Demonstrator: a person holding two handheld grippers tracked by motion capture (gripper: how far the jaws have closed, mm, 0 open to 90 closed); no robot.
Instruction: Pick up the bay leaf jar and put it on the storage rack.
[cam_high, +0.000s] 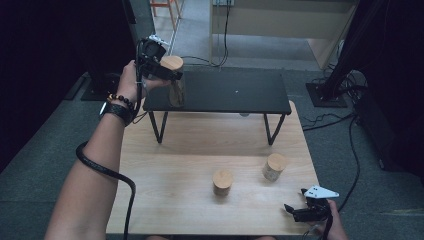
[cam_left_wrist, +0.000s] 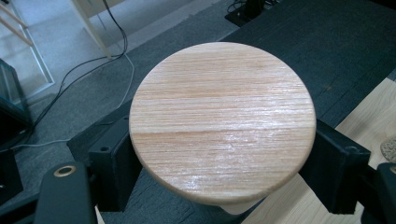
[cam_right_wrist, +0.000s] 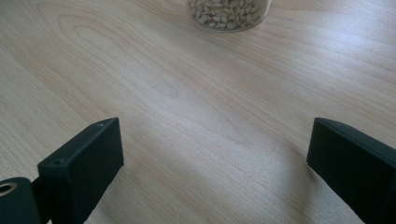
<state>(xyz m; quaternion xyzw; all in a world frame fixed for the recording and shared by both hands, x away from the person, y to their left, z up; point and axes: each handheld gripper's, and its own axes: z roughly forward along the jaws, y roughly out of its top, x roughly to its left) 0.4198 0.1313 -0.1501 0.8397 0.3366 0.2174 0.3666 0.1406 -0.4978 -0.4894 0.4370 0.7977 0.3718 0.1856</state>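
Dark carpet surrounds a pale wooden worktop (cam_high: 190, 150) carrying a black shelf (cam_high: 235, 92). At the shelf's left end, upper left of the high view, the left gripper (cam_high: 167, 75) brackets a lidded jar (cam_high: 173, 80); whether its fingers (cam_left_wrist: 109, 163) still press it I cannot tell. Right gripper (cam_high: 300, 212), lower right, is spread wide, holding nothing. Three jars in all: two more (cam_high: 222, 181) (cam_high: 274, 166) stand on the worktop. Only the right gripper view reveals pale kernels (cam_right_wrist: 229, 14) inside one.

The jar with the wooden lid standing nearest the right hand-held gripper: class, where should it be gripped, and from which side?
Grip the jar on its round glass body just below the overhanging wooden lid, coming level from the table's near right, where the right hand-held gripper rests open. The jar stands upright and that side looks unobstructed; the other jar stands apart on its left.
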